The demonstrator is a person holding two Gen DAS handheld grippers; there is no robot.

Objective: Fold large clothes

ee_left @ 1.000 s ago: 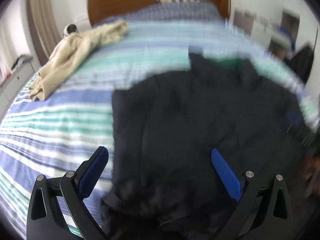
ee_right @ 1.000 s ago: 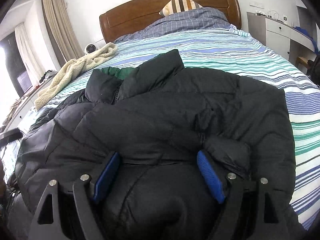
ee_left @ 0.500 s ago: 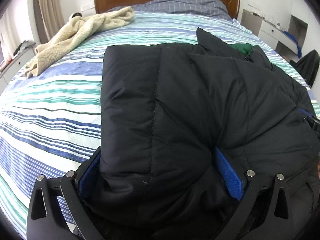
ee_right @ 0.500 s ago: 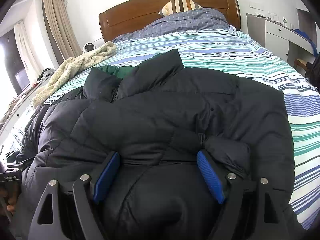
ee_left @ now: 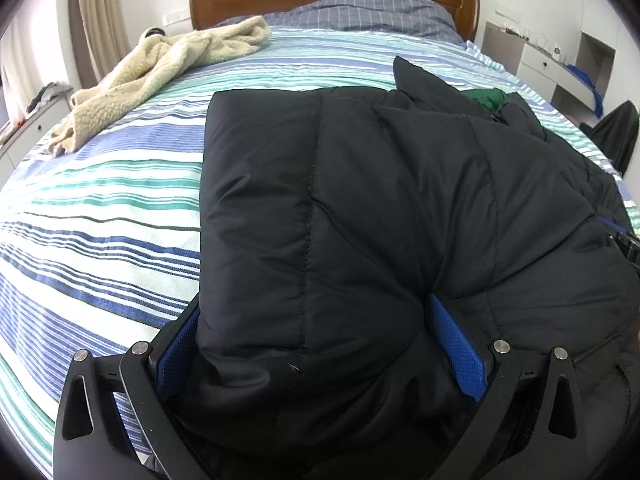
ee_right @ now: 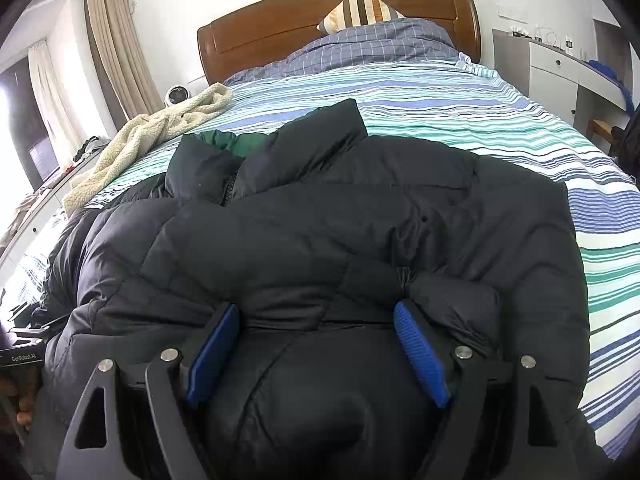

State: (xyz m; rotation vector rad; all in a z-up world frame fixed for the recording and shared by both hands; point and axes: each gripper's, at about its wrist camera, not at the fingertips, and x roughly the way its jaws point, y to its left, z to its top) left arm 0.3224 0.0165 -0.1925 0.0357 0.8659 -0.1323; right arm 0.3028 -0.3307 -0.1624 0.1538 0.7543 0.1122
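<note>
Folding a side panel of the jacket (ee_left: 360, 208) inward is the step in hand, judging by how the garment is lying. The jacket is sprawling across the near half of the bed (ee_left: 100, 216), collar pointing toward the headboard (ee_right: 280, 36), its hem reaching the bed's near edge. Toward the bed's far left corner a fleece (ee_left: 160, 68) is lying well apart from it.

The left gripper (ee_left: 320, 356) is reaching around a thick fold of padding, its jaws standing wide with the bulk bulging between the blue pads (ee_left: 456, 356); whether they are actually pinching it is hard to tell from this angle. The right gripper (ee_right: 316, 348) is likewise straddling a puffy ridge near the hem, pads (ee_right: 418, 356) spread wide and seemingly pressing down rather than clamping.

Next, the left side probably needs laying flat over the middle and smoothing, since the slippery fill is likely to spring back.

Compared with a second ago, the left gripper is now sitting against the fabric instead of hovering above it, and the panel is standing up as a tidy slab. The right gripper is barely shifting.
</note>
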